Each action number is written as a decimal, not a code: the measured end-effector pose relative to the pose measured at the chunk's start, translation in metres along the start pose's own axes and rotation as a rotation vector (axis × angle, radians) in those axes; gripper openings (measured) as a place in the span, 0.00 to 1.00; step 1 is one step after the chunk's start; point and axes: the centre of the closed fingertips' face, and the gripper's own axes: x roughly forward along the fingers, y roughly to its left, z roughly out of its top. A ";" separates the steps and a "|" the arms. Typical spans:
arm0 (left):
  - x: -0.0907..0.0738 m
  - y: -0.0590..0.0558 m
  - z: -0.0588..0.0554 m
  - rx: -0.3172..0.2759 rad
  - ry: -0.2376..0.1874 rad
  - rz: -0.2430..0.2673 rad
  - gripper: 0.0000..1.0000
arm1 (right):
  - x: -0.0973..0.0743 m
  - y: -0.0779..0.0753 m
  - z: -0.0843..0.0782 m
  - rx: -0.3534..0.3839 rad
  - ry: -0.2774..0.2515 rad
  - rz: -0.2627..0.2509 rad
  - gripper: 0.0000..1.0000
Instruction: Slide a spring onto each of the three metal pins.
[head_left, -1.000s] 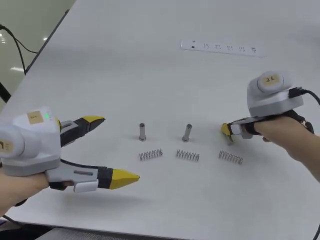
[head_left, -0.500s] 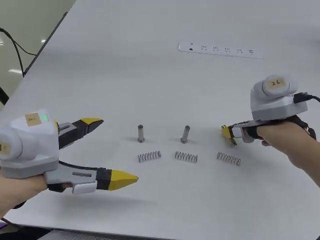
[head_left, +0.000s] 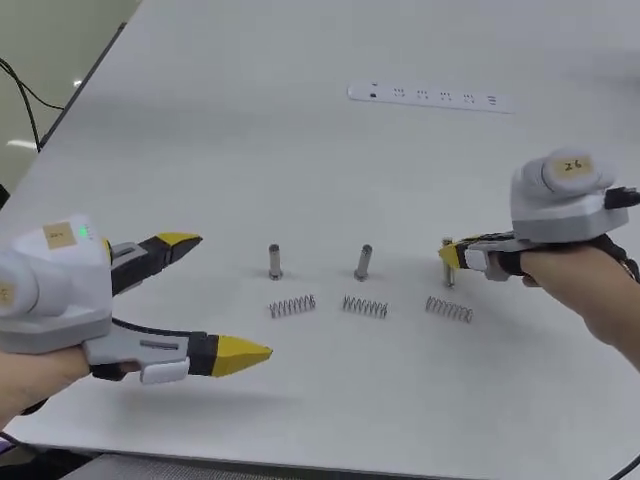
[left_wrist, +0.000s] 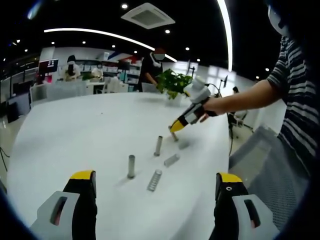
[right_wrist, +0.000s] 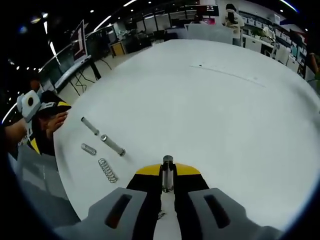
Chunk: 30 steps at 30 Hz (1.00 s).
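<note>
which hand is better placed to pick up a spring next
Left. The left hand-held gripper is open and empty, with its jaws pointing toward the leftmost spring. The right hand-held gripper is shut on the rightmost pin, so it is occupied.

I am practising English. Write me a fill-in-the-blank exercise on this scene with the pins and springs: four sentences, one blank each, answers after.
1. The right gripper grips one pin, so ___ other pins stand free.
2. The jaws of the left gripper are wide ___.
3. The number of springs lying on the table is ___.
4. At this moment ___ of the springs is on a pin.

Answers: two; open; three; none.
</note>
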 end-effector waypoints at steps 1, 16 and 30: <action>0.000 0.000 0.000 0.001 -0.001 0.000 0.97 | 0.000 0.001 0.000 -0.012 -0.004 -0.002 0.05; -0.002 0.000 0.004 -0.001 -0.021 0.010 0.97 | -0.009 0.005 -0.004 -0.102 -0.042 -0.018 0.05; 0.000 -0.001 0.003 -0.008 -0.026 0.010 0.96 | -0.010 0.009 -0.010 -0.199 -0.025 -0.024 0.05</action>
